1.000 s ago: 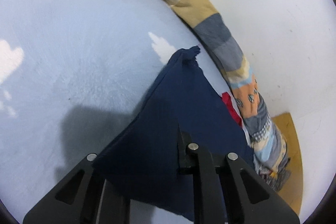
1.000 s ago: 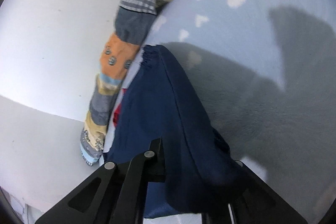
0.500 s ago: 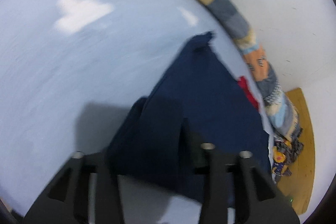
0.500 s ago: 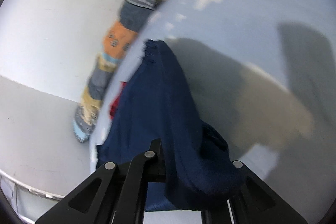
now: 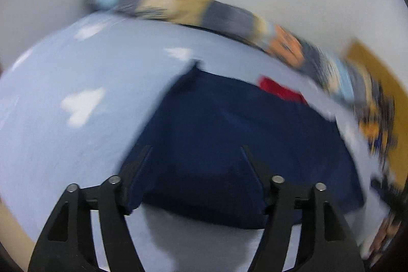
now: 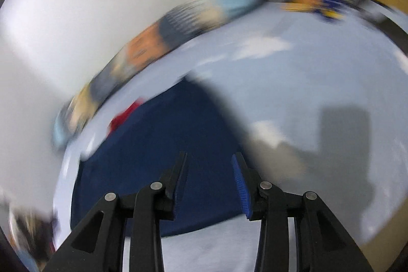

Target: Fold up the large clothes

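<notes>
Change since earlier: both jaws, clamped on navy cloth a second ago, have just been opening; the cloth has been let go and now lies flat.
Left gripper point(image 5: 195, 149): jaws spread wide, nothing pinched; the navy garment point(image 5: 229, 139) is seen beyond them, from 10 to 2 o'clock.
Right gripper point(image 6: 210, 157): jaws parted less widely, blue ribbed pads bare, the navy garment point(image 6: 163, 144) showing behind the gap.
Reason for release: a fold is judged just laid, so the hold is no longer needed.
Garment: soft, matte, roughly rectangular, rounded near edge.
Bed sheet point(image 5: 76, 144): pale blue with white cloud shapes.
Red cloth point(image 5: 280, 89): at 1 o'clock beyond the garment, mostly hidden.
Patchwork roll point(image 5: 229, 17): along the wall, blurred.
</notes>
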`<move>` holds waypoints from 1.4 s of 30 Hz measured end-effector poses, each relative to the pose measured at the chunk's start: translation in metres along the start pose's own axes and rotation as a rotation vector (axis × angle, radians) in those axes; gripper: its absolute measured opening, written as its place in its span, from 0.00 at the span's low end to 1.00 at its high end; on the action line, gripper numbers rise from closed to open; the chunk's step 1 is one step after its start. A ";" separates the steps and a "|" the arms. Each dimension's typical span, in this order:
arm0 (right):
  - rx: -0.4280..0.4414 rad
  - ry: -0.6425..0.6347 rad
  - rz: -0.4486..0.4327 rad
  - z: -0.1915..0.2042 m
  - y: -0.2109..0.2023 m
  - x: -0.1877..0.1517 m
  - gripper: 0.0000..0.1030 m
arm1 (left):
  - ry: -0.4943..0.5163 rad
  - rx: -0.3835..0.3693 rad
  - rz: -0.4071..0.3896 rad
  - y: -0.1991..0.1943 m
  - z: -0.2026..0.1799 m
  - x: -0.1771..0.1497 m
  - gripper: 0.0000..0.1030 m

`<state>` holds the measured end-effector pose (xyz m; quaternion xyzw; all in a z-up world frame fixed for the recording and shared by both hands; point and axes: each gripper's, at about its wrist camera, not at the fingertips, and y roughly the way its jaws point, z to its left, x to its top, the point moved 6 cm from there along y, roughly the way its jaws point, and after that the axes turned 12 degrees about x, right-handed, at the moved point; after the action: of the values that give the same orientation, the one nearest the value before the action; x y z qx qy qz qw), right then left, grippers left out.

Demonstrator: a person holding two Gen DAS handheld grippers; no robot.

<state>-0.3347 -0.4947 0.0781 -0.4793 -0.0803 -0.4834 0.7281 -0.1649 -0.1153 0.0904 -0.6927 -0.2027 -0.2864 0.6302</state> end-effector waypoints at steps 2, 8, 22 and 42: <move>0.051 -0.087 0.062 0.032 0.027 -0.009 0.37 | 0.096 -0.004 0.017 0.015 -0.032 0.002 0.69; 0.118 -0.235 0.224 0.091 0.107 -0.013 0.37 | 0.181 -0.013 0.122 0.072 -0.077 0.006 0.69; -0.095 -0.089 0.163 0.024 0.163 0.076 0.36 | 0.063 0.142 0.151 0.157 -0.023 0.070 0.69; -0.149 0.076 0.257 -0.037 0.053 -0.017 0.31 | -0.004 0.107 0.146 0.070 0.007 0.023 0.70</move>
<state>-0.3147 -0.5086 0.0159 -0.5196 0.0454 -0.4088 0.7489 -0.1014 -0.1185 0.0519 -0.6715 -0.1678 -0.2272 0.6851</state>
